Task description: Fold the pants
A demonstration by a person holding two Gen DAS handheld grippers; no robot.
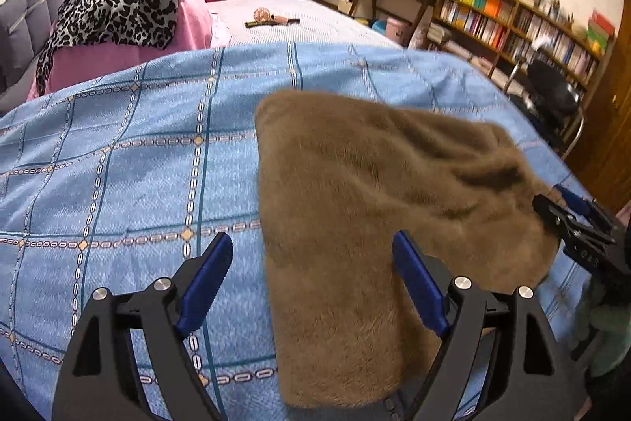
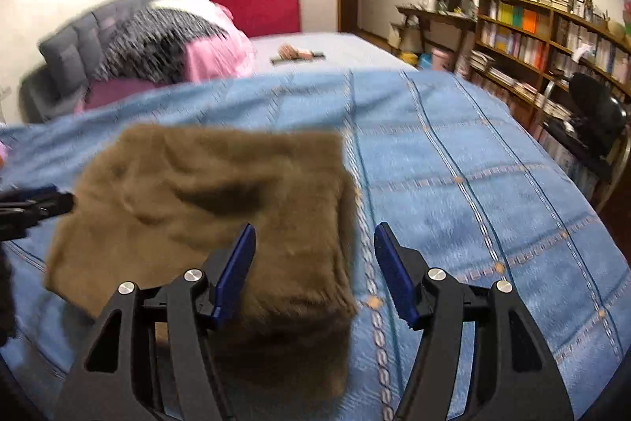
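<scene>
The brown fuzzy pants (image 1: 374,192) lie folded into a thick bundle on the blue patterned bedspread (image 1: 130,164). My left gripper (image 1: 311,239) hovers open over the bundle's left edge; its right finger is above the fabric and its left finger above the bedspread, neither pad pressing. At the bundle's right end my right gripper (image 1: 568,219) shows from the side. In the right wrist view the pants (image 2: 221,192) sit left of centre, and my right gripper (image 2: 314,229) stands open across their right edge. My left gripper (image 2: 39,204) pokes in at the far left.
A leopard-print cloth (image 1: 122,6) drapes over pink bedding (image 1: 193,22) by the grey headboard. A small fan-like item (image 1: 268,16) lies farther up the bed. Bookshelves (image 1: 512,22), a desk and a black chair (image 1: 552,93) line the right wall.
</scene>
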